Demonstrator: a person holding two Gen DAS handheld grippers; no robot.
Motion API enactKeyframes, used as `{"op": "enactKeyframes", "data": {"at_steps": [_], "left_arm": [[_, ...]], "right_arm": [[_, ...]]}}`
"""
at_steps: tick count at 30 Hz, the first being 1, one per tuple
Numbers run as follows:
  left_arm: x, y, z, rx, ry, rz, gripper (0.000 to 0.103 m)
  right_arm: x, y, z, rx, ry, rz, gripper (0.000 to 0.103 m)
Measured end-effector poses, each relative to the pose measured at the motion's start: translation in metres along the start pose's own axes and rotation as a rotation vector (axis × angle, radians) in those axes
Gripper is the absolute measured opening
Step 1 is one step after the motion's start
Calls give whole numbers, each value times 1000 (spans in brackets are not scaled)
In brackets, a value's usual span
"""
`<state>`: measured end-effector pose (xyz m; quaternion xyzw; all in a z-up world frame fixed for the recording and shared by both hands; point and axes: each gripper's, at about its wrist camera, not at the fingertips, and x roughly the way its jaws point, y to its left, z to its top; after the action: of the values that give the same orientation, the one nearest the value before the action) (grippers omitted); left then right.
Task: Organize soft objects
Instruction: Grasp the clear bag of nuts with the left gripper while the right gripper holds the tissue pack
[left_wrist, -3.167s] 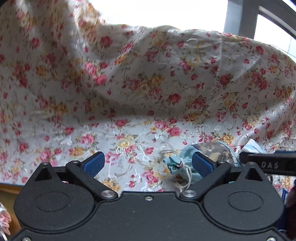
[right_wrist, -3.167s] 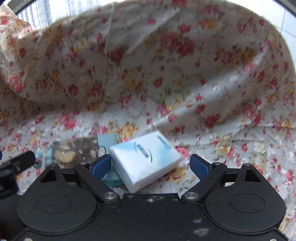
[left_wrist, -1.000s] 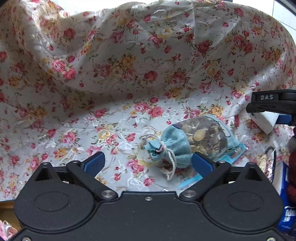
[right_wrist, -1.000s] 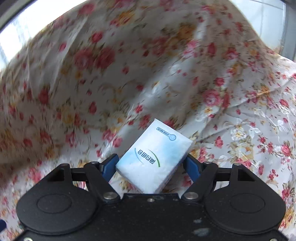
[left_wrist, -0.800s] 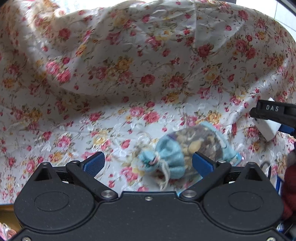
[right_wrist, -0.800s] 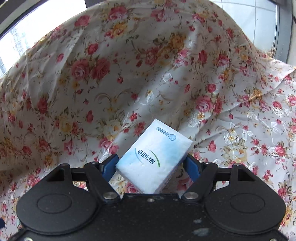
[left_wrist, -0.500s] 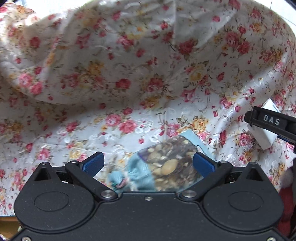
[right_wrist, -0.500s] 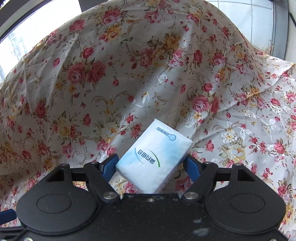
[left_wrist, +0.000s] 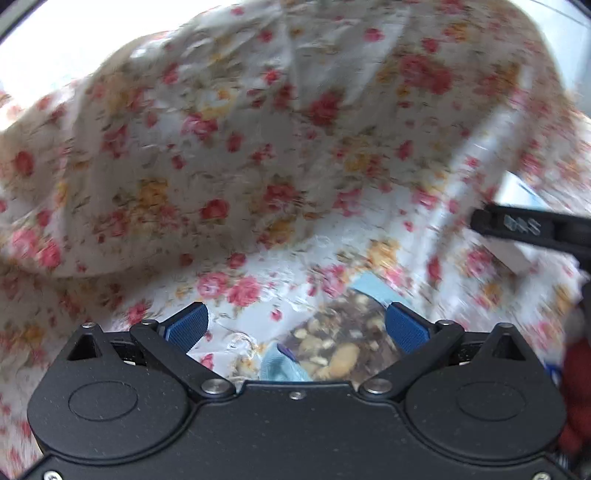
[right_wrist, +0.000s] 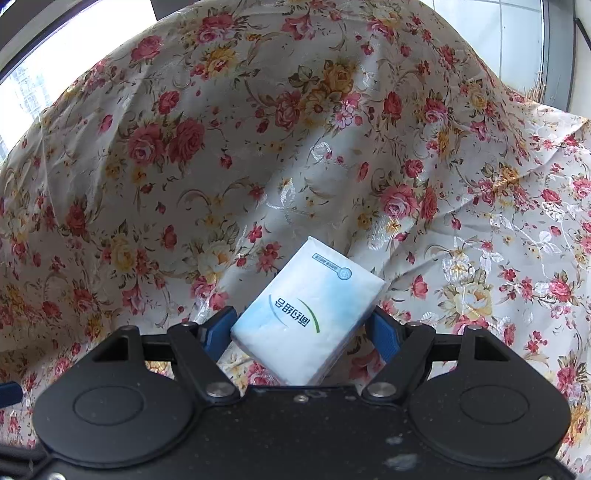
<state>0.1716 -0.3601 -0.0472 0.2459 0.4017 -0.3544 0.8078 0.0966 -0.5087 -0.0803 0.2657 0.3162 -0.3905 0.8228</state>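
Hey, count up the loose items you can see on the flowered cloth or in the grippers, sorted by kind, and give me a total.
Tissue packs: 1, the white and blue tissue pack clamped in the right gripper.
Clear snack bags: 1, the bag of nuts lying between the open left gripper's fingers.
Small blue cloth pouches: 1, the blue pouch, mostly hidden.
Total: 3

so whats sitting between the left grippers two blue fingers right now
In the left wrist view, a clear snack bag of nuts lies on the floral cloth between the open left gripper fingers, untouched.
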Motion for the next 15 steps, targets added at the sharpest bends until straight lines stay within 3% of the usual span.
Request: {"op": "enactKeyframes", "data": {"at_steps": [4,9,15], "left_arm": [[-4,6,-6,108,23,-100,100],[6,-15,-19,243,45,-38,100],[23,-14,-13,152,63,-41,101]], "right_arm": [[0,0,0,-2,-2,-3,76],[-1,1,-1,-4,-12,-3,76],[-3,0,-2,2,-13,-3,76]]}}
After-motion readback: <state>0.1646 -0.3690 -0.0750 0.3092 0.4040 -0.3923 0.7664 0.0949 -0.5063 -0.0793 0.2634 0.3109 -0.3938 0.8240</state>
